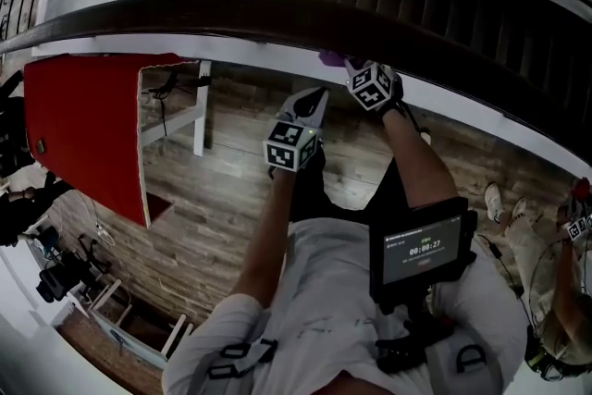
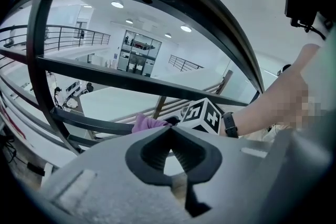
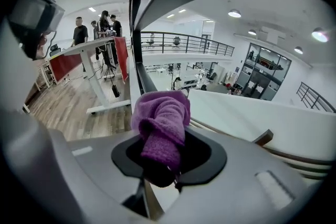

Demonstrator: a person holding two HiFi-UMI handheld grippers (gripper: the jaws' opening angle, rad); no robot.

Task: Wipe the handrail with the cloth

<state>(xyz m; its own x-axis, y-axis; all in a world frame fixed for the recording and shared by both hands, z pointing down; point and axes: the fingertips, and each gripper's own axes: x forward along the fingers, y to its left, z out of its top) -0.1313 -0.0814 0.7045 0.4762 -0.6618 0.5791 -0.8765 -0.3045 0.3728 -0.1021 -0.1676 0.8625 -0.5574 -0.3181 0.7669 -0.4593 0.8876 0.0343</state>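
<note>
One purple cloth [image 3: 161, 123] is gripped in the clenched right tongs [image 3: 163, 160] and held against the single dark handrail [image 1: 185, 14], which is seen arching across the head view from 9 to 3 o'clock. The left tongs [image 2: 169, 131], closed with nothing between them, are held just short of the rail, at about 8 o'clock from the right pair. Two marker cubes [image 1: 375, 86] are counted, one on each set of tongs. A red-fronted desk [image 1: 83, 125] on white legs is seen at 9 o'clock, over a wood-plank floor [image 1: 231, 190]. In the right gripper view, at least three people [image 3: 105, 23] are seen standing behind the desk.
</note>
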